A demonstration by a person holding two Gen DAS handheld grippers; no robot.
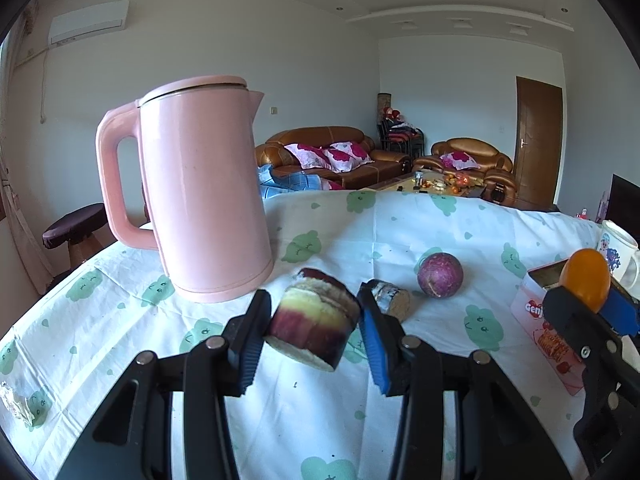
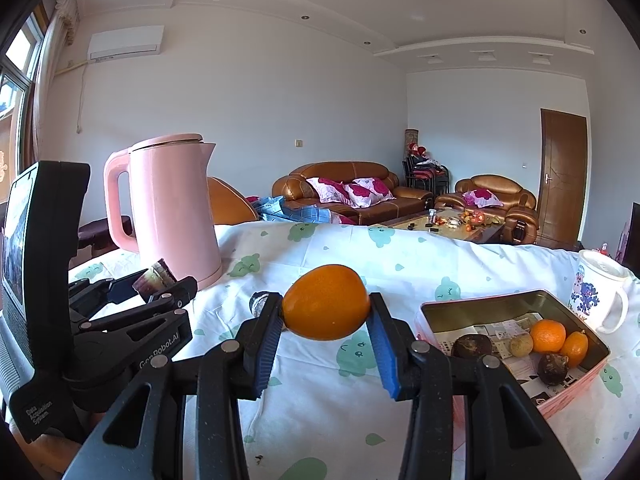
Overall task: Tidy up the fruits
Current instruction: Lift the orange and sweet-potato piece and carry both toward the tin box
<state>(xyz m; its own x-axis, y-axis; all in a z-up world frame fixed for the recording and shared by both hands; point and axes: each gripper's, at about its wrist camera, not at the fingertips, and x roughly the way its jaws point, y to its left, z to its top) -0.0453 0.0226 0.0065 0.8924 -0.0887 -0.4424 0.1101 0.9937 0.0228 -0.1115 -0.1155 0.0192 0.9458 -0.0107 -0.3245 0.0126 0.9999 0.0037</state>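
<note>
My left gripper (image 1: 314, 326) is shut on a purple and yellow sugarcane piece (image 1: 314, 320) and holds it above the tablecloth, in front of the pink kettle. A second sugarcane piece (image 1: 392, 298) and a round purple fruit (image 1: 440, 275) lie on the cloth beyond it. My right gripper (image 2: 326, 322) is shut on an orange (image 2: 326, 302), held above the cloth left of the pink tin box (image 2: 568, 390). The box holds several fruits, among them an orange (image 2: 547, 335) and dark fruits. The left gripper and its sugarcane piece (image 2: 154, 278) also show at the left of the right wrist view.
A tall pink kettle (image 1: 200, 188) stands at the table's back left. A white printed mug (image 2: 596, 290) stands behind the tin box at the right. The table has a white cloth (image 1: 400, 224) with green prints. Sofas and a coffee table lie far behind.
</note>
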